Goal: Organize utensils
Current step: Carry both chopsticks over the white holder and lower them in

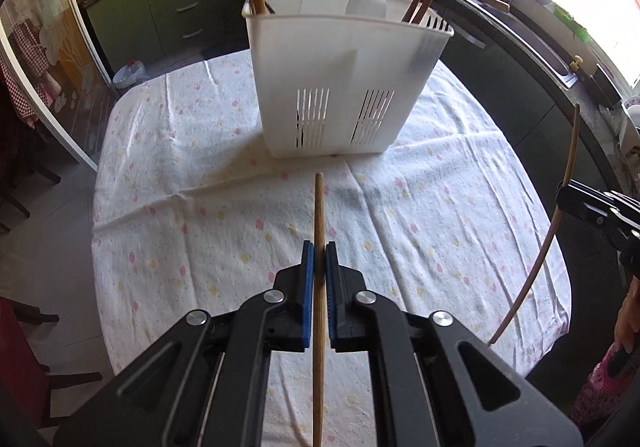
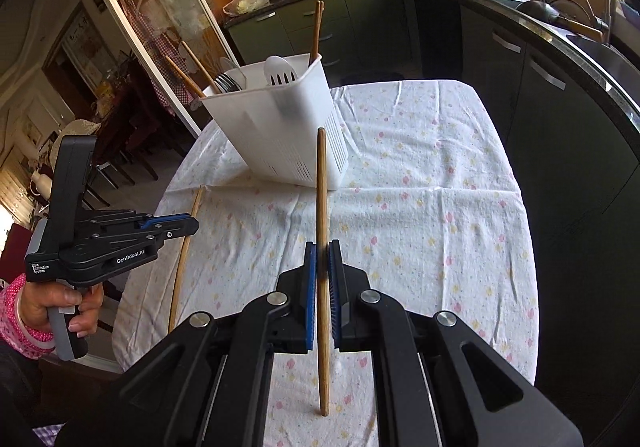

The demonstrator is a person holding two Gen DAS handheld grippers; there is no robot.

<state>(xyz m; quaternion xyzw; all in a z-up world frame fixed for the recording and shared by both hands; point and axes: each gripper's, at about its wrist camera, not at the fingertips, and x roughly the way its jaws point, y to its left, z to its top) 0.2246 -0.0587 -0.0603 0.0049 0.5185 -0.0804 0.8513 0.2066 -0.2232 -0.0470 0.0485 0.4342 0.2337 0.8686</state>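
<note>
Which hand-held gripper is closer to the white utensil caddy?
Hard to call; about level. The left hand-held gripper, shut on a chopstick, faces the white utensil caddy head-on. The right hand-held gripper, clamping a second chopstick, sits off its right-hand corner.

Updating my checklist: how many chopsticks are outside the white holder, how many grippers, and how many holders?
Chopsticks outside the holder: 2 (left chopstick, right chopstick)
Grippers: 2 (left gripper, right gripper), each shut on one
White holder: 1
Total: 5
</note>
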